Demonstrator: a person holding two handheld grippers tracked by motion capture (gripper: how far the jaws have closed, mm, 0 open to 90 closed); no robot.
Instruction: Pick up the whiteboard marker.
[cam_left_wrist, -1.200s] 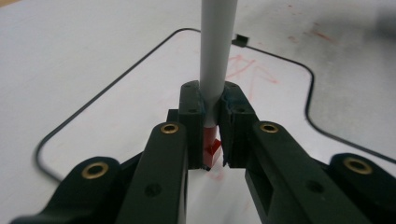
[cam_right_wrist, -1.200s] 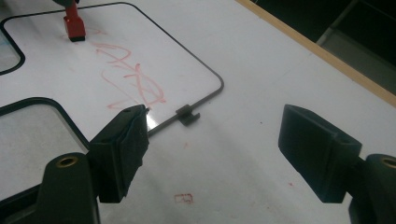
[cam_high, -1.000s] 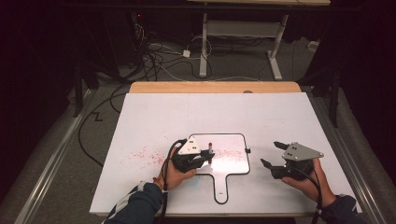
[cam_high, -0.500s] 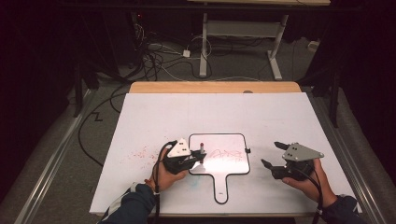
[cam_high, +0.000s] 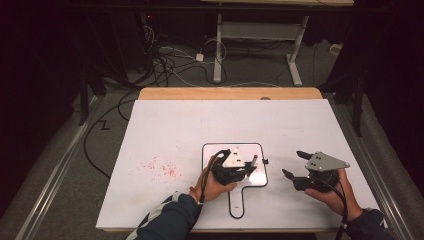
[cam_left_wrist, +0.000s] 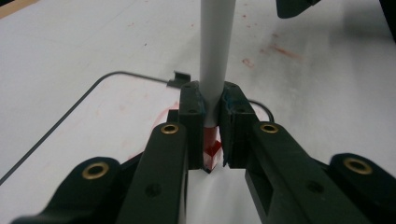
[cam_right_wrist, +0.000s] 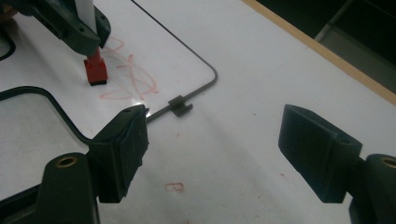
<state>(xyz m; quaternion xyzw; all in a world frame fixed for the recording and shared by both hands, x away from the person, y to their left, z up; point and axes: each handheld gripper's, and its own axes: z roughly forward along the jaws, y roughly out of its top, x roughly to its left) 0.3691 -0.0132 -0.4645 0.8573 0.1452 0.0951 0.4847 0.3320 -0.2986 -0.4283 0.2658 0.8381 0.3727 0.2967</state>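
A small paddle-shaped whiteboard (cam_high: 215, 150) with a dark rim lies on the white table, handle toward me. My left gripper (cam_high: 250, 169) hovers over the board, shut on a grey marker (cam_left_wrist: 215, 46) whose red tip (cam_left_wrist: 211, 150) points down at the board. In the right gripper view that red tip (cam_right_wrist: 95, 70) touches the board beside a red scribble (cam_right_wrist: 128, 74). My right gripper (cam_high: 294, 164) rests to the right of the board, open with nothing between its jaws (cam_right_wrist: 219, 140).
The white tabletop (cam_high: 225, 120) has red smudges (cam_high: 162, 167) left of the board and a wooden far edge (cam_high: 230, 93). A small clip (cam_right_wrist: 180, 105) sits on the board's rim. Cables (cam_high: 165, 60) and desk legs lie on the floor beyond.
My left gripper with the marker slid left off toward the board's left edge, then swung back right across the board. The right gripper has stayed where it was.
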